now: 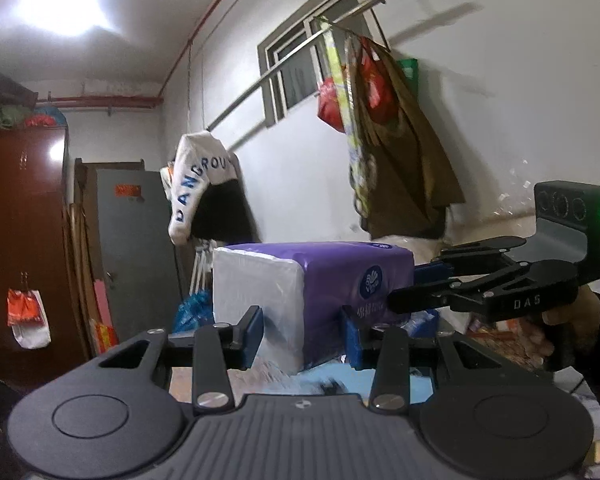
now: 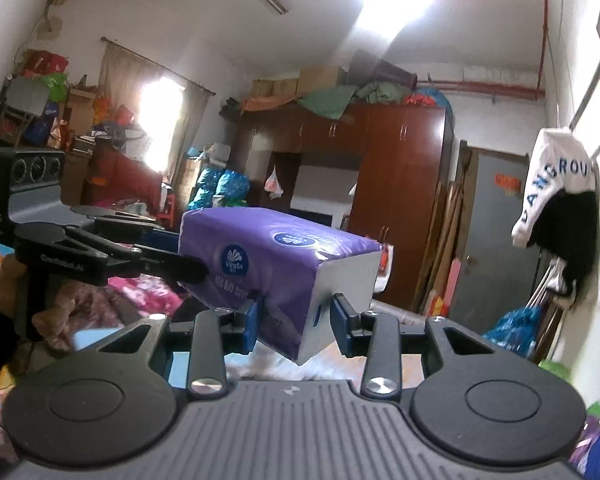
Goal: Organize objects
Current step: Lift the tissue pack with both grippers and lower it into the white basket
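We hold a purple pack of Vinda tissues [image 1: 312,280] in the air between both grippers, well above the cluttered surface below. Our left gripper [image 1: 303,334] is clamped on one end of the pack, its blue pads pressing the white end face and the purple side. Our right gripper [image 2: 294,320] is clamped on the opposite end, where the pack tilts down toward that camera. Each gripper shows in the other's view, reaching in from the side. Behind hang a white garment [image 1: 198,184] and some bags [image 1: 376,128] on a rail [image 1: 284,66].
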